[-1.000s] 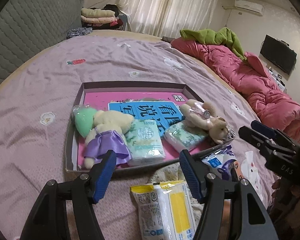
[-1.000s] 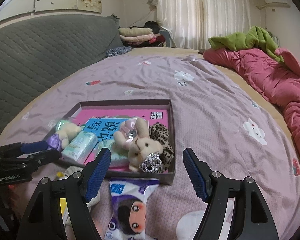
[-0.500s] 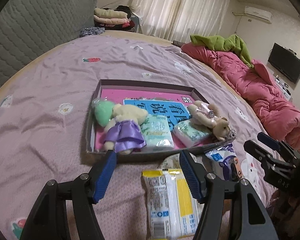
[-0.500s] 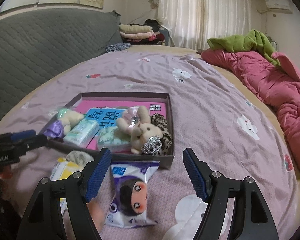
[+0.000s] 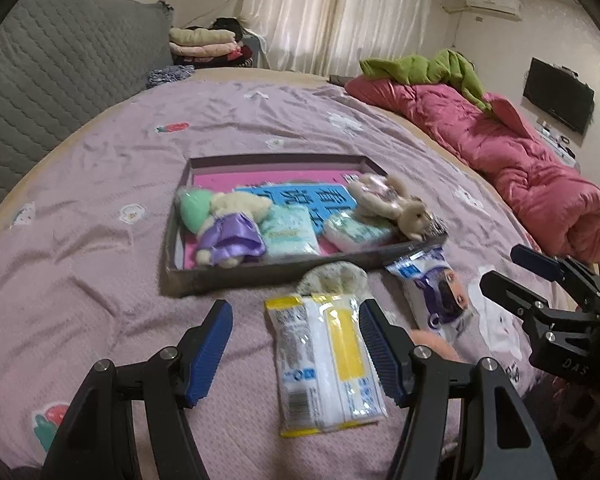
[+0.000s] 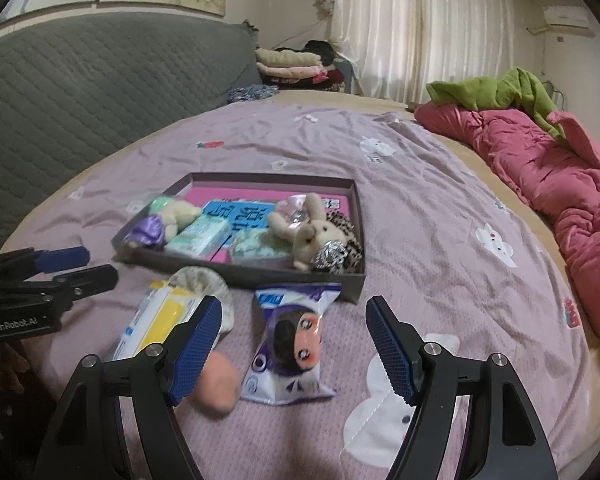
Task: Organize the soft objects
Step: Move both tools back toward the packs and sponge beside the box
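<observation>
Left hand-held gripper [image 5: 296,344]: jaws wide, empty, over yellow pack [image 5: 326,364] on bed [image 5: 100,216].
Right hand-held gripper [image 6: 294,344]: jaws wide, empty, over doll pack [image 6: 292,354].
Tray [image 6: 356,216]: holds plush toys, tissue packs.

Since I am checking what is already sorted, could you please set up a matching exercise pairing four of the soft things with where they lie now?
Things:
1. yellow packet
2. doll in purple dress
3. rabbit toy
4. purple packet with a face

Places:
A. in the tray, right end
B. on the bed, before the right gripper
C. in the tray, left end
D. on the bed, before the left gripper

Pairs: 1-D, 2-C, 3-A, 4-B
</observation>
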